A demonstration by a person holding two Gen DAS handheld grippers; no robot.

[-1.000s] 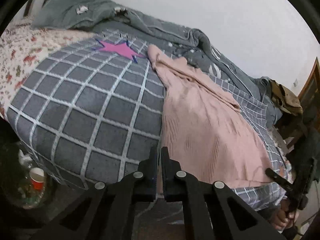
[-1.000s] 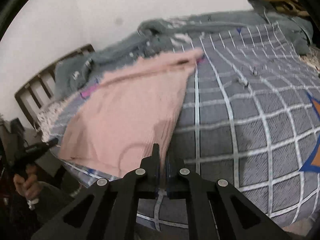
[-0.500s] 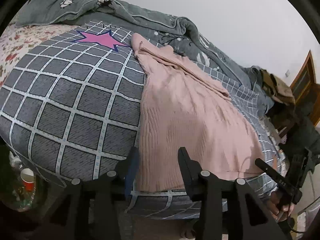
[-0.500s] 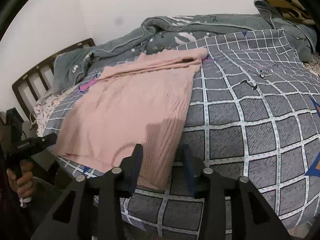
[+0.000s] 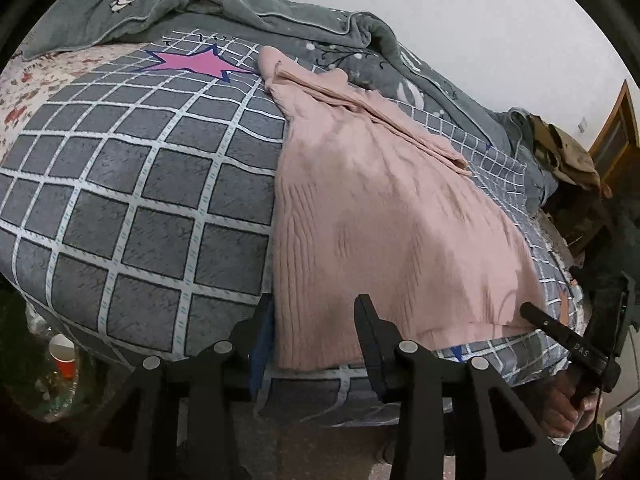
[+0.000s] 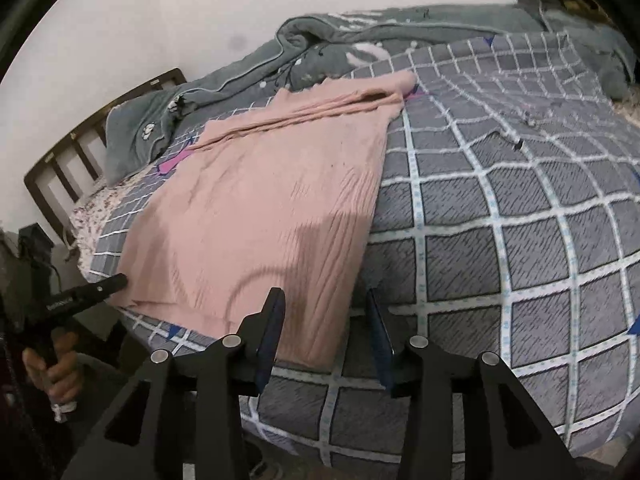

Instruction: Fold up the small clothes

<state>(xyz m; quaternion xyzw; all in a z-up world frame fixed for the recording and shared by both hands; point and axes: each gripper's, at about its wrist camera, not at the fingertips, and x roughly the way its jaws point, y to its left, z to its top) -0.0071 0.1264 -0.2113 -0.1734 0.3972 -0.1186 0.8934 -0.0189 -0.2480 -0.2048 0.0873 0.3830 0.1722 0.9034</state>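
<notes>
Nearest in the left wrist view, the left gripper (image 5: 316, 332) has its jaws spread wide and holds nothing; they straddle the near left corner of the pink ribbed knit top (image 5: 380, 220). In the right wrist view the right gripper (image 6: 326, 328) is equally wide open and empty, its jaws either side of the garment's near right corner at the hem.

The knit top lies flat on the grey checked bedspread (image 6: 500, 240), its hem at the near edge of the bed and its length running away from both grippers. At the far end the fabric is already doubled over into a layered band (image 6: 320, 114) across the top, just beside a pink star print (image 5: 192, 65) on the bedspread.

Beyond that, a rumpled grey blanket (image 5: 280, 20) is heaped along the white wall, with a wooden headboard (image 6: 80, 148) off to one side.

The step in hand looks like the pause between folds, with both hem corners lined up for a pinch. The next move would call for closing both grippers on the hem corners together, catching every layer, then lifting evenly and carrying the hem toward the far band without dragging the rest askew.
</notes>
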